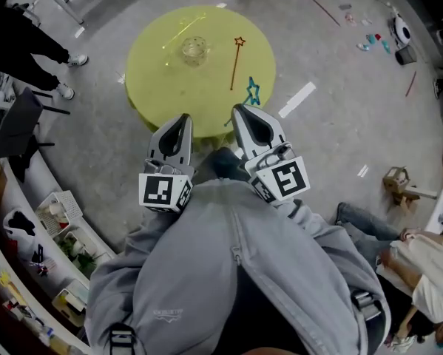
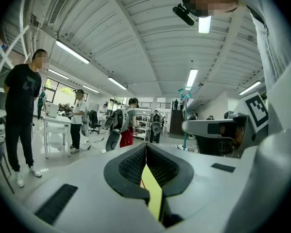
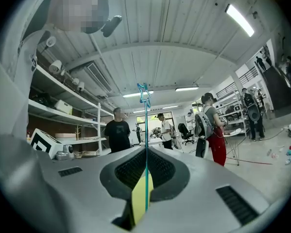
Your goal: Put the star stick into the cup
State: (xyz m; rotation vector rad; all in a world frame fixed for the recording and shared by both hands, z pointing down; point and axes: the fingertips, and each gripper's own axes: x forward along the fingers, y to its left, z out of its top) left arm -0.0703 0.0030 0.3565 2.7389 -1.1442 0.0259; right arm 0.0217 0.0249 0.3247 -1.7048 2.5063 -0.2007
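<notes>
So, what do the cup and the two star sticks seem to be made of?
The cup looks like clear glass or plastic: the yellow table shows through it. The teal star stick, clamped in the right gripper, looks like thin plastic: smooth, evenly coloured. The orange star stick on the table is too small to tell; plastic or wood.

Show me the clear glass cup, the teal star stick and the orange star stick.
clear glass cup (image 1: 194, 50), head view, its centre.
teal star stick (image 3: 145, 125), right gripper view, its shaft.
orange star stick (image 1: 235, 65), head view, mid-shaft.
</notes>
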